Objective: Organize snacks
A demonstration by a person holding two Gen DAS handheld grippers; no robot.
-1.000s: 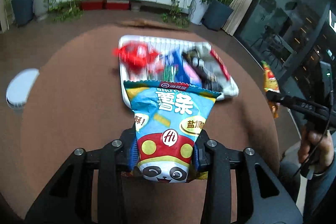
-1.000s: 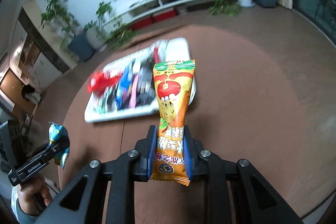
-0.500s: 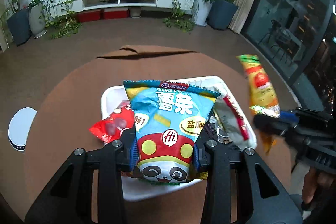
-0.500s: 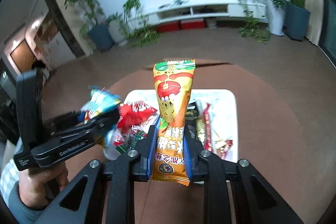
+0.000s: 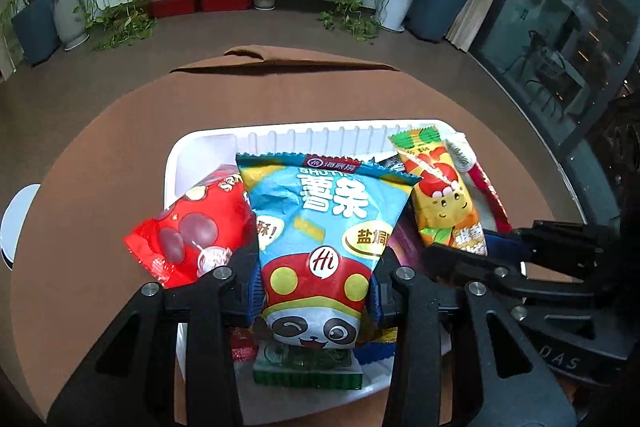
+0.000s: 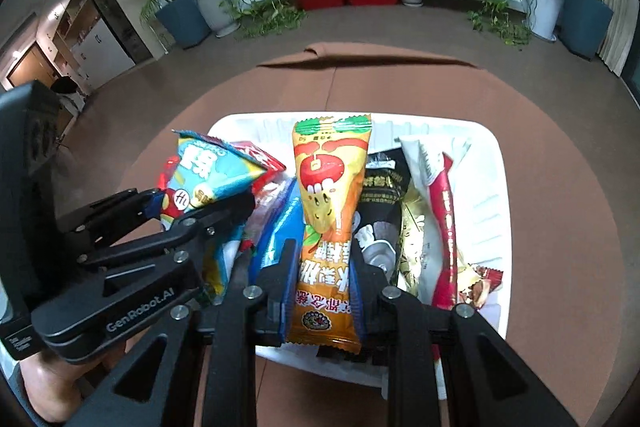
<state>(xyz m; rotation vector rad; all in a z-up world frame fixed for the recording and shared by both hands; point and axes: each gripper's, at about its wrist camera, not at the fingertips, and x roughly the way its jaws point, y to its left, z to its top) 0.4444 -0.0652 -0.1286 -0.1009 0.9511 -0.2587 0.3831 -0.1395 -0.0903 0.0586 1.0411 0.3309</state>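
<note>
the left gripper (image 5: 316, 291) is clamped on the lower part of the blue chip bag (image 5: 320, 227), one pad on each side edge near the panda print. the right gripper (image 6: 324, 291) is clamped on the lower third of the orange snack packet (image 6: 328, 211), again by its side edges.

handling, as a judgement: both items are light, air-filled foil pouches. the film looks glossy and probably slippery, and it dents under pad pressure. the chip bag likely holds brittle contents, so a hard squeeze on the middle risks crushing them. the best hold is at the crimped end seal or the flat side margin. the orange snack packet is narrow and stiffer along its length, and it stands up straight from the jaws without drooping.

position, relative to the white tray (image 5: 320, 135): both held items hang over the tray, above the snacks lying in it. the chip bag is over the tray's left half, just beside the red candy bag (image 5: 192, 231), which overhangs the left rim. the orange snack packet is over the middle, just left of the black packet (image 6: 380, 187) and the red-and-white stick packet (image 6: 440, 207). the two grippers sit close beside each other; whether they touch cannot be told.
</note>
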